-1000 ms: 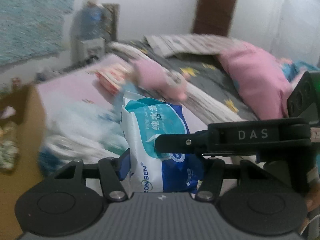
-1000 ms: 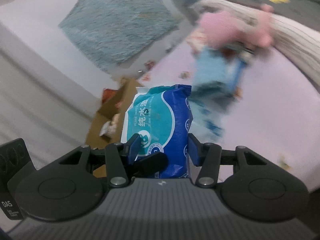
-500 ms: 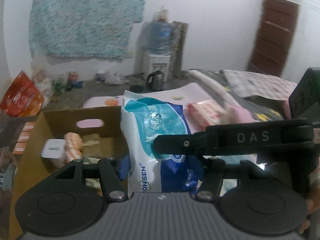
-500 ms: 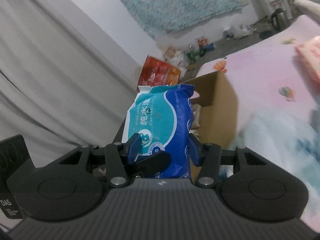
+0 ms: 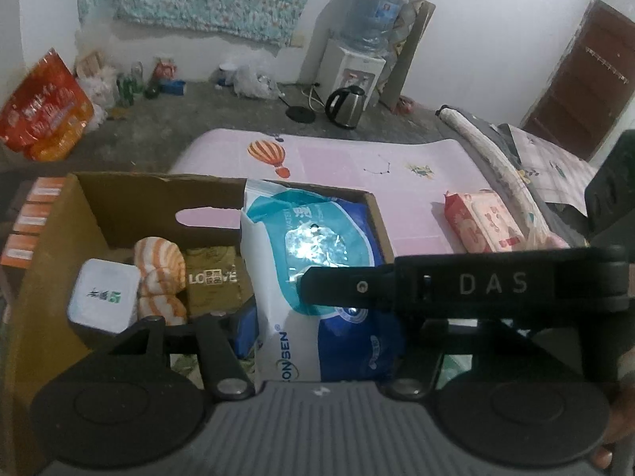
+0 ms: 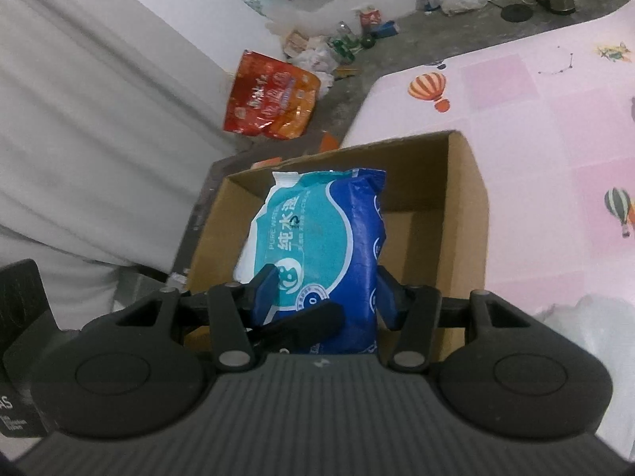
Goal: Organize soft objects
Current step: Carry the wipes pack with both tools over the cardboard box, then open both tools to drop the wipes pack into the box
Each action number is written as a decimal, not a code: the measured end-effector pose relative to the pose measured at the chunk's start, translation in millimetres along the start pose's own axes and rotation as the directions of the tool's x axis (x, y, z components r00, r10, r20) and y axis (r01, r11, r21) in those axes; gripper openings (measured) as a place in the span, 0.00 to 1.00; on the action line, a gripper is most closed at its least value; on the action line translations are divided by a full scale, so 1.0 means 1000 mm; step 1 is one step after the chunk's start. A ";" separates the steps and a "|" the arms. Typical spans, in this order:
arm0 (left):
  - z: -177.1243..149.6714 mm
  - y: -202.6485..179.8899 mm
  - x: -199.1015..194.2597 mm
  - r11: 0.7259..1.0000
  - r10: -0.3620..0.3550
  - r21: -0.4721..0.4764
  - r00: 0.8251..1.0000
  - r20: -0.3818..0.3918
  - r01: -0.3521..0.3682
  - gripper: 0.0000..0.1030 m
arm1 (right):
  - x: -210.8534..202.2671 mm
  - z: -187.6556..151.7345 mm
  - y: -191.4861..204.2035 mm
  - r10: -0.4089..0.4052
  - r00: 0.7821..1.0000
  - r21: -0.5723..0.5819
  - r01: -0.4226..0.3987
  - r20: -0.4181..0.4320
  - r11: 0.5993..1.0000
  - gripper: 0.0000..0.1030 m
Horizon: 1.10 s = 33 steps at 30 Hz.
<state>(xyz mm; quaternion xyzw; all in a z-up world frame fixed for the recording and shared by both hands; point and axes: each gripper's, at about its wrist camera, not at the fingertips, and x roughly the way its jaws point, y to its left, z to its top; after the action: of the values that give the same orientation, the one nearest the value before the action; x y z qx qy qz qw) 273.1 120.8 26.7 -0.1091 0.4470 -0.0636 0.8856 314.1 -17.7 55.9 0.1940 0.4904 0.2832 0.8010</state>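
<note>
Each gripper has a ribbed grey housing nearest the camera, flanked by 2 round black discs with a shallow circular recess. From these, black linkage bars run forward, pinned by silver round-headed screws. The left gripper (image 5: 323,323) has blue pads on its fingers (image 5: 244,327). Across the left wrist view lies a black bar of the right gripper (image 6: 323,291) stamped "DAS" in pale letters, with 1 small screw near its tapered tip. In the right wrist view, blue pads tip both fingers (image 6: 264,293), and a black block at the left edge carries small white lettering ending in "AS".
</note>
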 end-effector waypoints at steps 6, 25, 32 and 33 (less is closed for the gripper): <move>0.005 0.021 0.038 0.993 -0.039 -0.110 0.997 -0.073 0.031 0.65 | 0.006 0.014 -0.011 -0.036 0.998 0.003 0.036 0.046 0.999 0.59; 0.003 0.008 0.009 0.997 0.024 -0.075 1.000 -0.002 -0.024 0.77 | -0.072 0.021 -0.008 0.188 0.959 -0.041 -0.184 0.211 0.982 0.65; -0.008 -0.008 -0.055 0.998 0.035 -0.056 0.995 0.099 -0.029 0.86 | -0.164 -0.018 -0.036 0.202 0.921 -0.043 -0.199 0.333 0.979 0.70; -0.012 -0.013 -0.065 0.999 0.032 -0.047 0.993 0.111 -0.027 0.88 | -0.177 -0.026 -0.042 0.195 0.916 -0.039 -0.194 0.352 0.980 0.71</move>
<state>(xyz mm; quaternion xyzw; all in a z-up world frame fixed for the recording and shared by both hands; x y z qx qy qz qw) 224.3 120.8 73.6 -0.1259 0.3995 -0.0340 0.9074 238.9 -163.4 139.3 0.2882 0.3161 0.3225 0.8444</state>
